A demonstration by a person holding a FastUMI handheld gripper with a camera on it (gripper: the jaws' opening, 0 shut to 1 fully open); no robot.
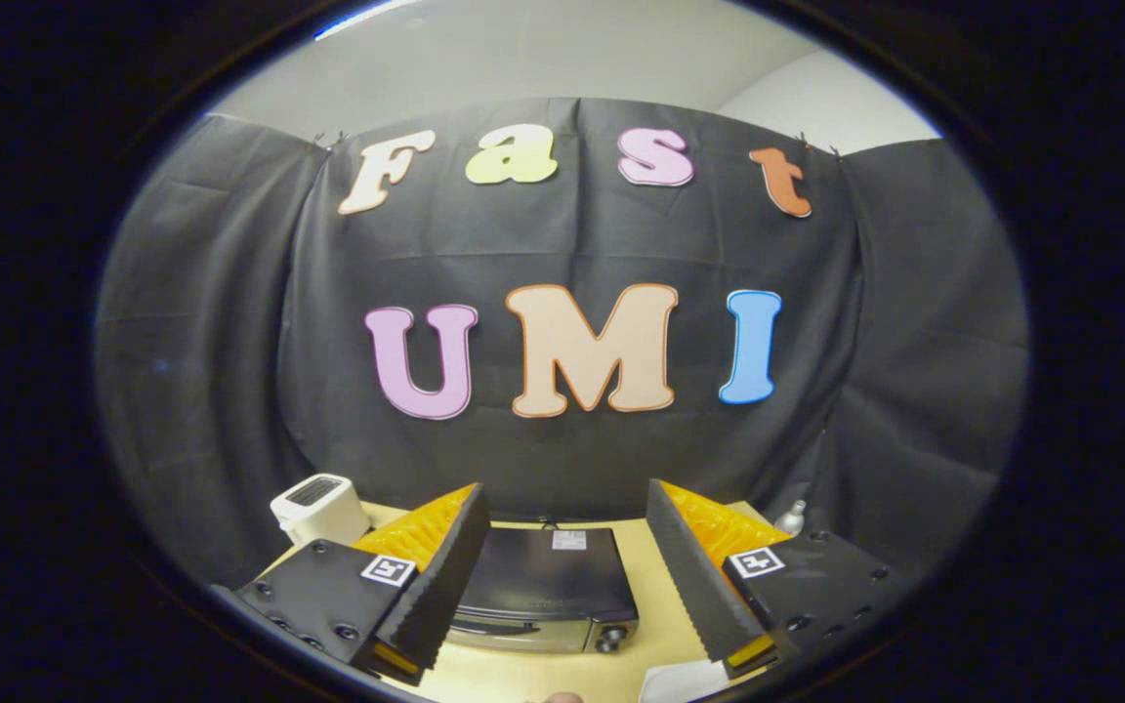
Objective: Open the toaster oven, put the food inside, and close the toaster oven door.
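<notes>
Gripper (562, 596) hangs high with its black ribbed fingers (445, 576) spread wide, holding nothing. Below and between them sits the dark, boxy toaster oven (548, 586) on the pale wooden table (655, 615), door apparently closed. A white pop-up toaster (313, 506) stands beyond the left finger. Opening the door well likely means descending toward its front handle, squarely aligned, before closing the fingers.

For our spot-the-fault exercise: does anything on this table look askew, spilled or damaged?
Nothing stands out. The dark, boxy toaster oven sits square on the pale wooden table with its door shut, seen between the open gripper's fingers. The white slot toaster beyond the left finger stands upright. No spill or damage shows.
</notes>
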